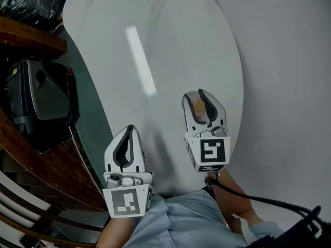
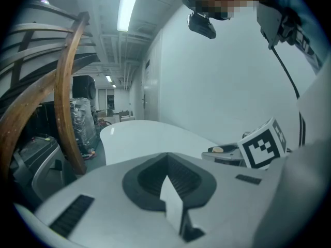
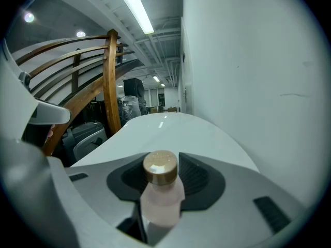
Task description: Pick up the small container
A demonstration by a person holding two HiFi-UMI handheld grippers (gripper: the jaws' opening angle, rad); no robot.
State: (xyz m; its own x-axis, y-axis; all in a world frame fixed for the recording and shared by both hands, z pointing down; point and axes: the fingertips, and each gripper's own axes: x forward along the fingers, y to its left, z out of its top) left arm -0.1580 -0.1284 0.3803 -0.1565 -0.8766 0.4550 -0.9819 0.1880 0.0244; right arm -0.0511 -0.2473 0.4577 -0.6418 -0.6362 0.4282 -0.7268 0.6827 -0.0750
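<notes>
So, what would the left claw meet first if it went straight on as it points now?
Probably nothing: the left claw points across the white table, with no thing in that line; its height over the top is unclear. The right claw, with the small container, is off to its right.

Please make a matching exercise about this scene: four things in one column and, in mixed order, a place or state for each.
Column one
1. small pale pink bottle with a gold cap
2. left tongs
3. glossy white oval table
4. curved brown wooden railing

Column two
A. shut, nothing between them
B. beside the table, on the person's left
C. held between the right tongs
D. shows a bright streak of reflected light

Pairs: 1-C, 2-A, 3-D, 4-B
</notes>
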